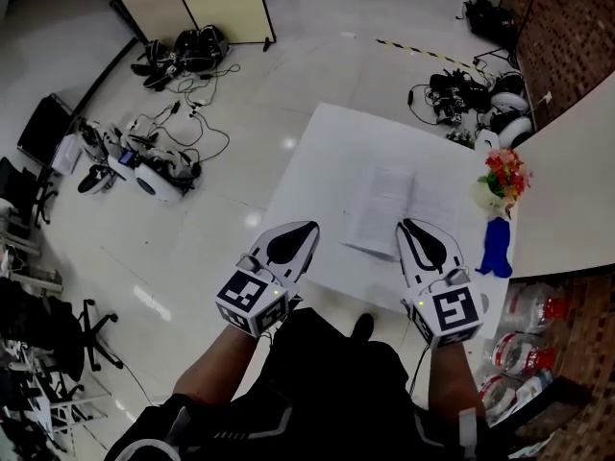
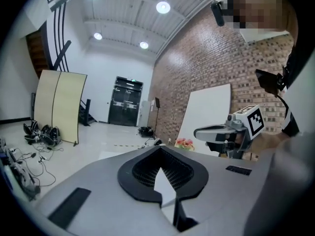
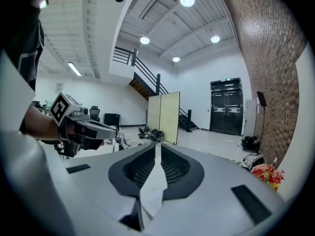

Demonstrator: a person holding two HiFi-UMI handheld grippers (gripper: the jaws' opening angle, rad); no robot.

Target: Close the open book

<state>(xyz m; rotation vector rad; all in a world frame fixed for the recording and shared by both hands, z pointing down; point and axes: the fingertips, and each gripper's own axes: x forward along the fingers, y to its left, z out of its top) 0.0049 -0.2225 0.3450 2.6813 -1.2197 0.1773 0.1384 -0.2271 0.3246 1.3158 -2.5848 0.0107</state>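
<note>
Left claw [image 1: 298, 234] and right claw [image 1: 411, 230] both shut, empty, at near edge of table [image 1: 327, 152]. Open book [image 1: 389, 207] flat just ahead of right claw's tip, ahead-right of left claw.

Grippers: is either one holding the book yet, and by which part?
Nothing is held. The left gripper and right gripper are both shut and empty; the book lies open on the table, in neither gripper.

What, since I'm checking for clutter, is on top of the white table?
An open book, plus flowers and a blue object at the right edge of the table. The right gripper covers the book's near corner; anything beneath the book is hidden.
</note>
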